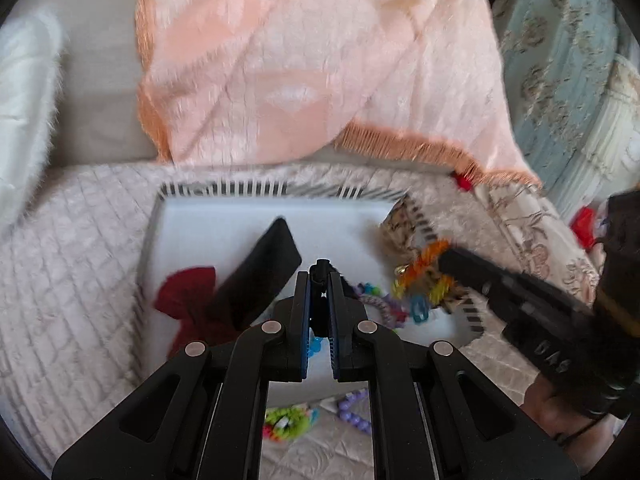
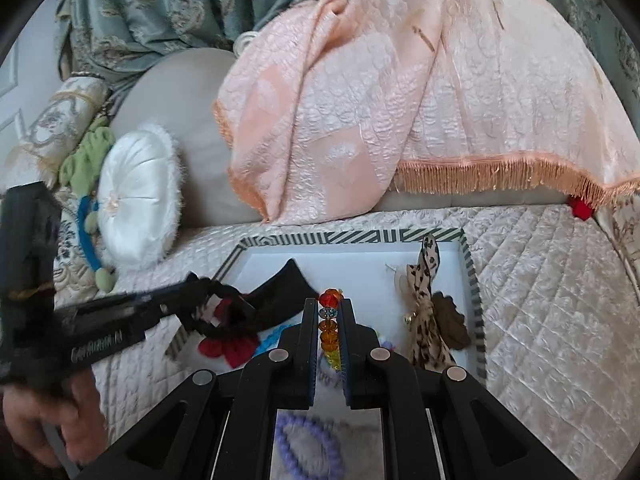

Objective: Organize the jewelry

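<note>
Right now the right gripper (image 2: 329,312) is pinching a rainbow bead bracelet (image 2: 329,326) between nearly closed jaws, over the near edge of the striped-rim tray (image 2: 472,264), which is sitting on the quilted bed cover (image 2: 552,300). Meanwhile the left gripper (image 1: 320,284) is clamping a small black clip (image 1: 321,270) in narrow jaws above the tray's middle. A black pouch (image 1: 260,272) and a red bow (image 1: 188,292) are lying toward the tray's left side, and a leopard-print bow (image 2: 424,316) is resting near its right edge. A lilac bead bracelet (image 2: 308,444) is lying by the near edge.
</note>
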